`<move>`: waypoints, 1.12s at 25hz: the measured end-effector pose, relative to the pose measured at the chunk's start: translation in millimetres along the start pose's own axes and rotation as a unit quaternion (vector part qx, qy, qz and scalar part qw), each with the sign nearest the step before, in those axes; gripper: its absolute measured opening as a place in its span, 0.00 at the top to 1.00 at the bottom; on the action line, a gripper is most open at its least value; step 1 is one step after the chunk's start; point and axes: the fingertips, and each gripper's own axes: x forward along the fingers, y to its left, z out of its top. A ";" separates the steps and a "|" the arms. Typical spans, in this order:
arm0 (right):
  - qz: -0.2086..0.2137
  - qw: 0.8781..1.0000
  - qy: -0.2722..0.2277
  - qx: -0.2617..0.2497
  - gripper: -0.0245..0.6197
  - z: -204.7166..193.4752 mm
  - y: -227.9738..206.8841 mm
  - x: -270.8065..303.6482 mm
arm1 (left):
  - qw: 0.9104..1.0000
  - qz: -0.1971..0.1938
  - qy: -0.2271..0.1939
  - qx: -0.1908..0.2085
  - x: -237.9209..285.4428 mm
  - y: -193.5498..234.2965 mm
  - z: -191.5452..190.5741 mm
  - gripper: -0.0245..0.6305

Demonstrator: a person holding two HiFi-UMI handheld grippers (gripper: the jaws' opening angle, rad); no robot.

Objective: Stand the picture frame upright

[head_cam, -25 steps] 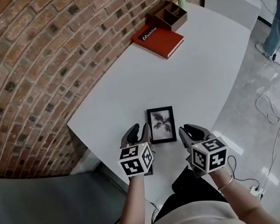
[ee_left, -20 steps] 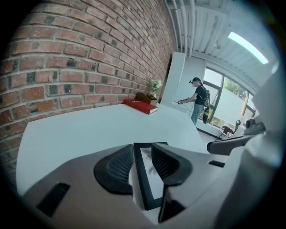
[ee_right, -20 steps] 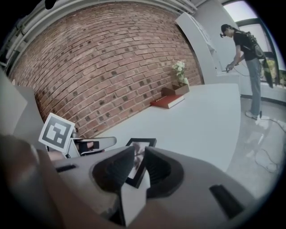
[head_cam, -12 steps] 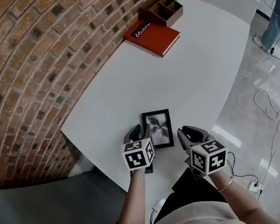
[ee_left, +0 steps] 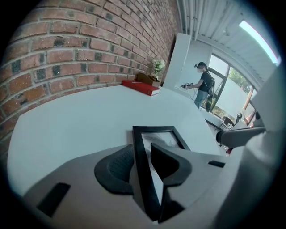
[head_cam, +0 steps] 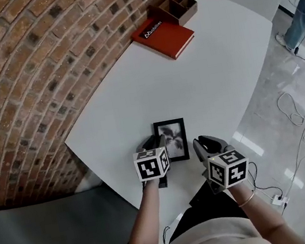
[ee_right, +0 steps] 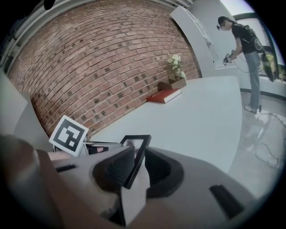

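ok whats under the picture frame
The white table; the picture frame lies flat, face up, on it. Its back and anything between it and the tabletop are covered by the frame itself.

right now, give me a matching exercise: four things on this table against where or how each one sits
Things:
1 black picture frame
2 red hardcover book
3 brown wooden organiser
4 white flowers

Places and states:
a open compartments, just beyond the book
b lying flat at the near end of the white table
c farthest back, standing upright
d lying flat far off, white lettering up

Pairs: 1-b, 2-d, 3-a, 4-c
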 end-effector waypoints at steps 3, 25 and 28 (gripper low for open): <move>0.008 1.000 0.010 0.009 0.87 -1.1 0.0 4.8 | 1.000 -0.001 0.002 -0.011 0.1 -1.6 -0.7 0.81; 0.037 0.996 0.065 0.051 0.87 -12.2 0.8 31.0 | 0.997 0.033 -0.064 -0.031 -8.2 -0.4 6.2 0.87; 0.044 0.995 0.072 0.053 0.84 -13.0 0.9 33.0 | 0.996 0.029 -0.075 -0.036 -10.9 -1.4 7.9 0.87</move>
